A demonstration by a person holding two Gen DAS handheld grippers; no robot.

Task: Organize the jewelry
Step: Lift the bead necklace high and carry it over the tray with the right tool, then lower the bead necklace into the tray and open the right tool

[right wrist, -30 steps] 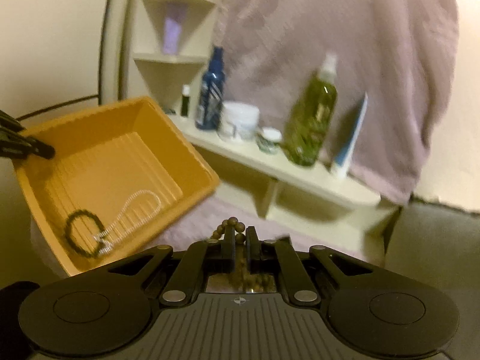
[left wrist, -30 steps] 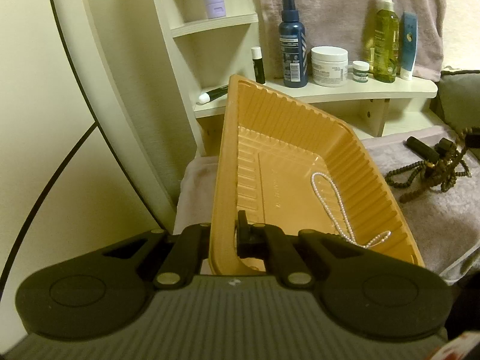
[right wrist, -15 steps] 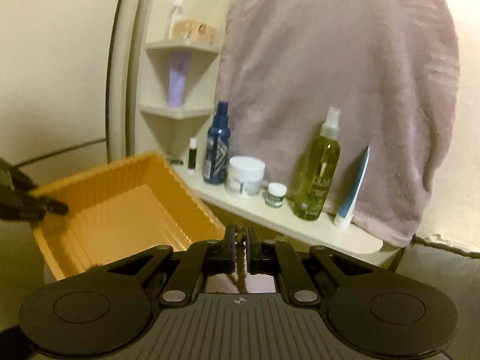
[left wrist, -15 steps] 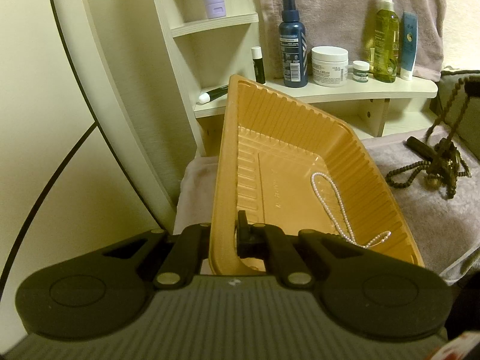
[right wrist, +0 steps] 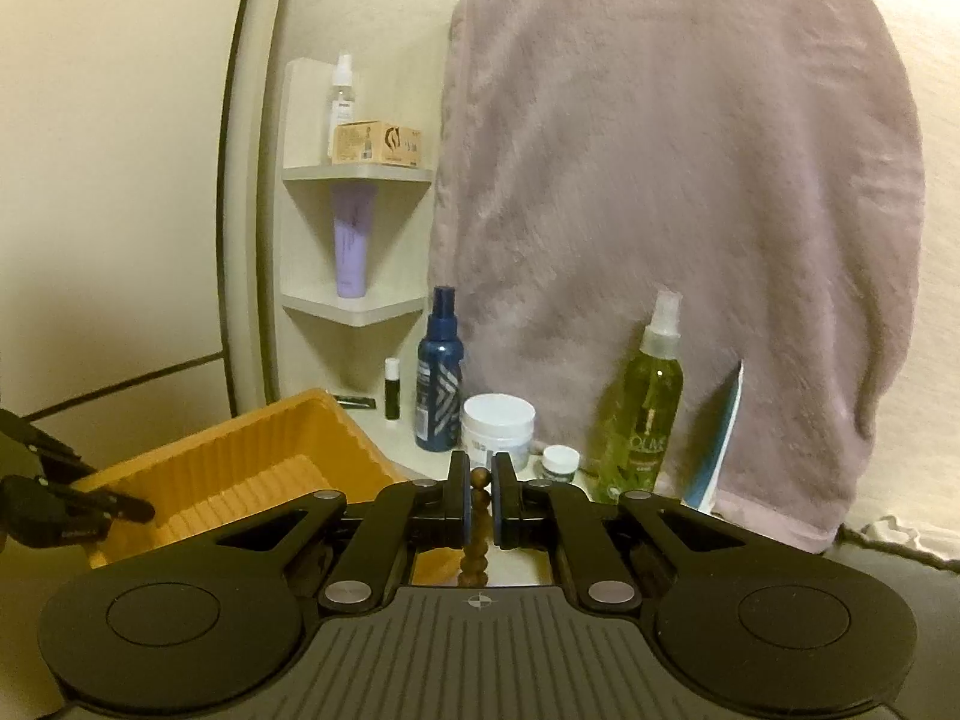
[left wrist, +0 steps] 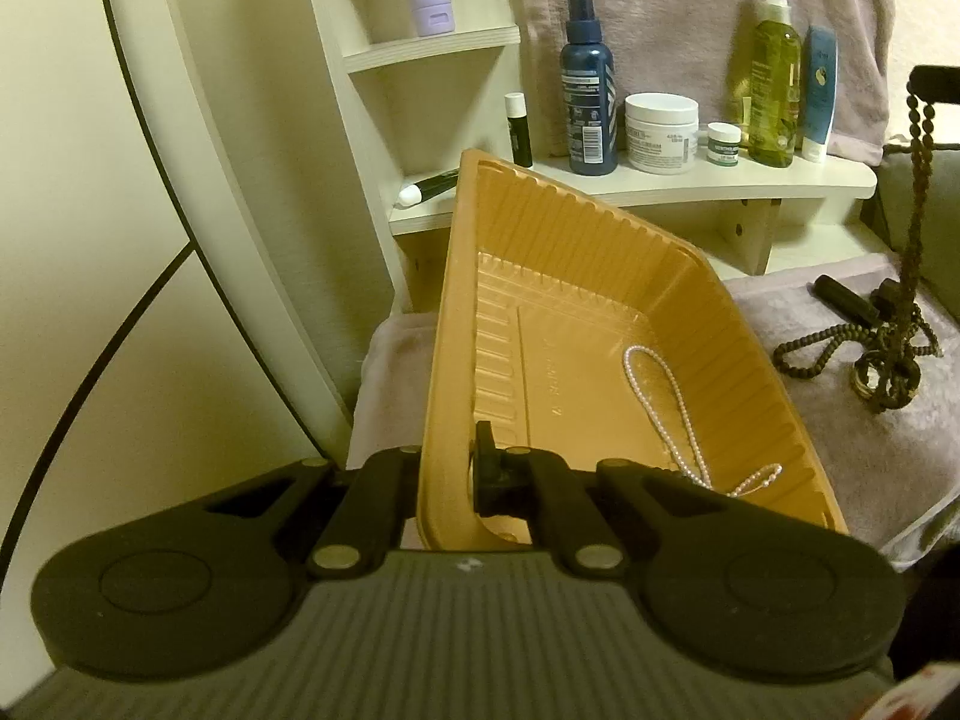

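Left wrist view: the left claw [left wrist: 447,474] is clenched on the near rim of the tilted orange tray [left wrist: 576,252], which holds a pearl strand [left wrist: 666,390]. Right wrist view: the right claw [right wrist: 479,501] is clamped on a brown bead necklace [right wrist: 478,516]; its strand hangs to a tangle on the grey towel [left wrist: 870,456] beside the tray.

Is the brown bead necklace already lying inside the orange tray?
No, the brown bead necklace hangs beside the orange tray, which shows only a pearl strand.

Tray [left wrist: 576,252] interior mostly free; bottles [left wrist: 588,84] crowd shelf [left wrist: 690,186] behind.
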